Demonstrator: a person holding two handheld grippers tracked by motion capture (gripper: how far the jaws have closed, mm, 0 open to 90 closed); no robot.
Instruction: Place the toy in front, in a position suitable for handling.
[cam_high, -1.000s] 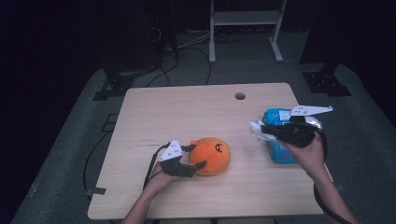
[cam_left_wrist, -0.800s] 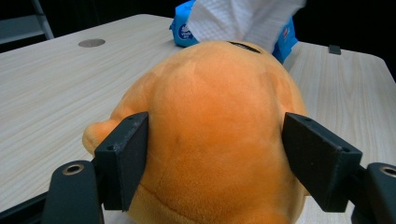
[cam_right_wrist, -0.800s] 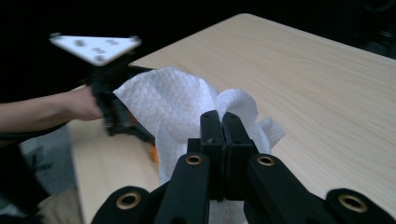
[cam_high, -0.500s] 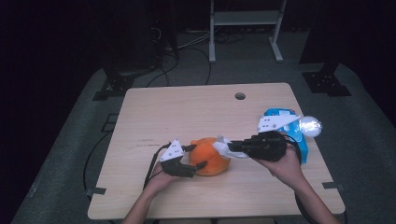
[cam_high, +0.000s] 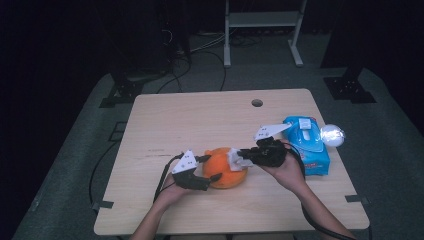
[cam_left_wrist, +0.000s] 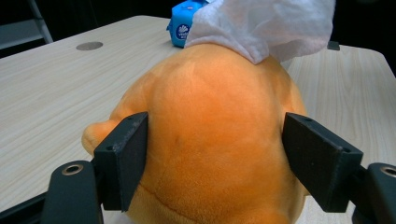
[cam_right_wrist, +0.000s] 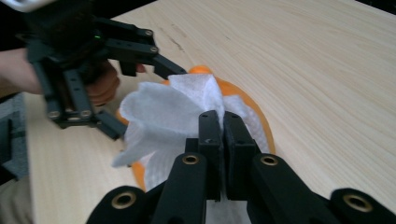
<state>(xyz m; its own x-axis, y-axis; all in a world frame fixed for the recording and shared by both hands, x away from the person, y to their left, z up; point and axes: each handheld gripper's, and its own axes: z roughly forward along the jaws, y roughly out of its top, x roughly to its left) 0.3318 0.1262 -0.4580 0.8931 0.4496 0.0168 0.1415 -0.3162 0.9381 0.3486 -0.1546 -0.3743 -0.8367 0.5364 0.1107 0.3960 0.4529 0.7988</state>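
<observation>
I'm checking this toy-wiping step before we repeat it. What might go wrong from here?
1. The right tongs pinch only a small part of the white wipe, so rubbing may pull it free.
2. The left tongs squeeze the soft orange plush toy at its sides; a push from the wipe might twist it out.
3. The blue wipe pack lies by the right forearm and may get nudged.

Light wooden table, orange plush toy, blue wipes pack on it

The orange toy is soft, matt plush. The wipe looks thin, papery cloth. The surface is pale, smooth wood grain.
</observation>
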